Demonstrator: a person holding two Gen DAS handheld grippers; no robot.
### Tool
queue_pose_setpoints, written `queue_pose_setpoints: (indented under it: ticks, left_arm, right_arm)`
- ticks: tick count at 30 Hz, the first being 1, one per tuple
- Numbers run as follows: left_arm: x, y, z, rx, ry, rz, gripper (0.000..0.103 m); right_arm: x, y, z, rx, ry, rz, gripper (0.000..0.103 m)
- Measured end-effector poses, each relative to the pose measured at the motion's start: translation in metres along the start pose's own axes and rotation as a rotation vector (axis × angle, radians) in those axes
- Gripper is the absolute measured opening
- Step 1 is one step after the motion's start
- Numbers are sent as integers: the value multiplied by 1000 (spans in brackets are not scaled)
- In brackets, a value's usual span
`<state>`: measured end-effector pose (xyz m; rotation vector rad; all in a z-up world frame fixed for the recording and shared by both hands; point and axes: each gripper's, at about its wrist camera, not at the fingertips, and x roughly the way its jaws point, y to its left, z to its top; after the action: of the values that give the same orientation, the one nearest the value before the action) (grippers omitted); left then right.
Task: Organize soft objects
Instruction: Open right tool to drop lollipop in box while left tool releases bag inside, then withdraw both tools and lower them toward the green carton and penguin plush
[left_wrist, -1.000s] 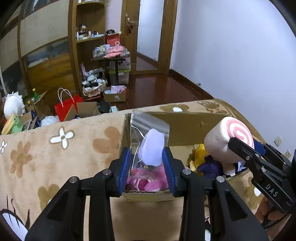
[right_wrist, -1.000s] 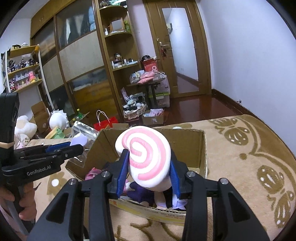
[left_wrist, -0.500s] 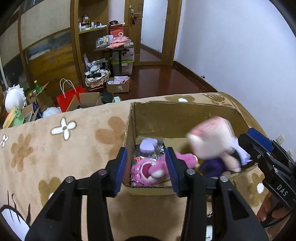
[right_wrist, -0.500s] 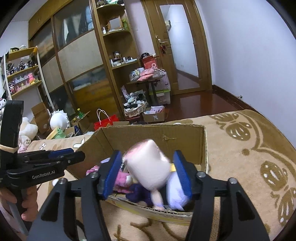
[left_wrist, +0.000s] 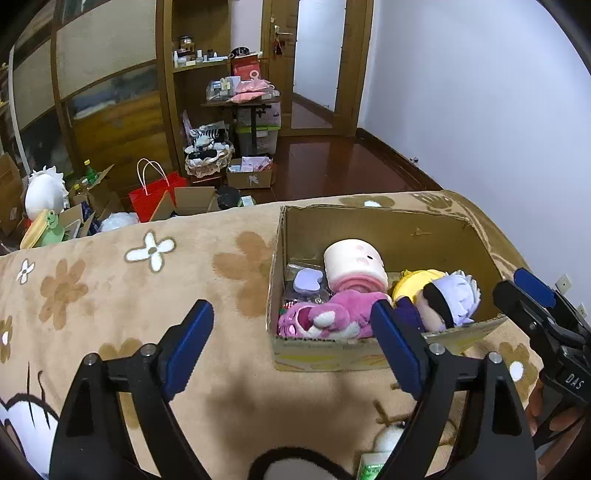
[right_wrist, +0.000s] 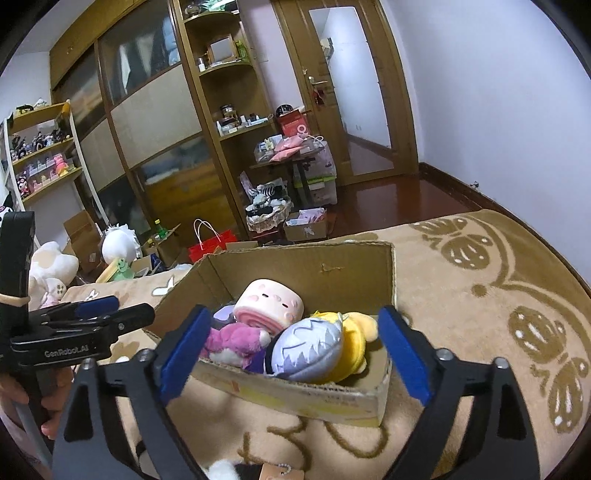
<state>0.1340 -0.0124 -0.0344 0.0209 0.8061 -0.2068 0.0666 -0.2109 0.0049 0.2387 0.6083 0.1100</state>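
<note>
**Both grippers wide apart and empty**

The left gripper (left_wrist: 291, 343) points downward, and its jaws have just been opening; they stand wide with nothing between the blue pads (left_wrist: 188, 341). The right gripper (right_wrist: 291, 354) also tilts down, its jaws have just been opening too, and it holds nothing. A hand (right_wrist: 14, 391) grasps the left gripper's handle, and fingers (left_wrist: 554, 424) wrap the right gripper's handle

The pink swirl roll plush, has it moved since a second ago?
Yes. The pink swirl roll plush dropped from between the right gripper jaws, which have just been opening, down into the cardboard box, against its back wall.
</note>
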Motion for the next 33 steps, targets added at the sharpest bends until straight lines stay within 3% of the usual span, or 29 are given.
queue_pose_setpoints:
  ticks: [11,23,33]
  left_arm:
    - [-39,-3,-17,20,-18,2,96]
    - [-67,-20,-43,59,43,37,96]
    - [-73,-40,-68,116,115,6,96]
  right_arm:
    - [-34,1,-4,36,-8,-13,103]
    - [-66,7,-12,74,29,2,103]
    - [-68,11,-26,89,94,27,103]
